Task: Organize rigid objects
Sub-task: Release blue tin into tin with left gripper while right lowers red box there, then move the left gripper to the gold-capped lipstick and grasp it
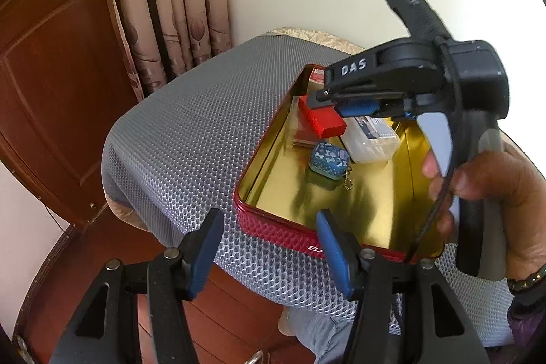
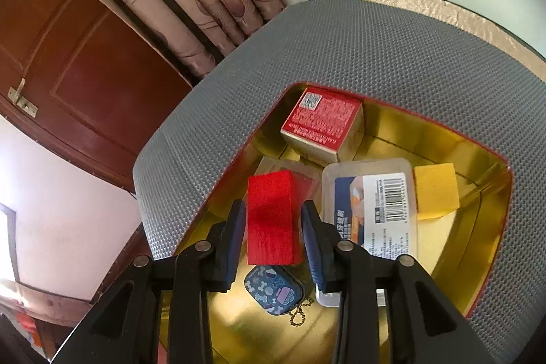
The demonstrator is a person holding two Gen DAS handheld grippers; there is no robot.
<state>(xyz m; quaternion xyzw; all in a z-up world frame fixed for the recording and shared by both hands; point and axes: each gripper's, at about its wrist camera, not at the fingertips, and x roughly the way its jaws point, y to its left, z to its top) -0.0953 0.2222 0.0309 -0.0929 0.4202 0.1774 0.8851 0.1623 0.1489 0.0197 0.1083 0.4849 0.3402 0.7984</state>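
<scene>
An open tin, red outside and gold inside, lies on a grey dimpled mat. In it are a red-and-gold carton, a clear plastic box with a barcode label, a yellow block, a small blue patterned case on a bead chain, and a red block. My right gripper reaches into the tin with the red block between its blue pads, a thin gap at the sides. My left gripper hangs open over the tin's near rim, holding nothing.
A person's hand grips the right gripper's handle over the tin's right side. The mat covers a small table whose left edge drops toward a brown wooden door and a leaf-patterned curtain. A white wall stands behind.
</scene>
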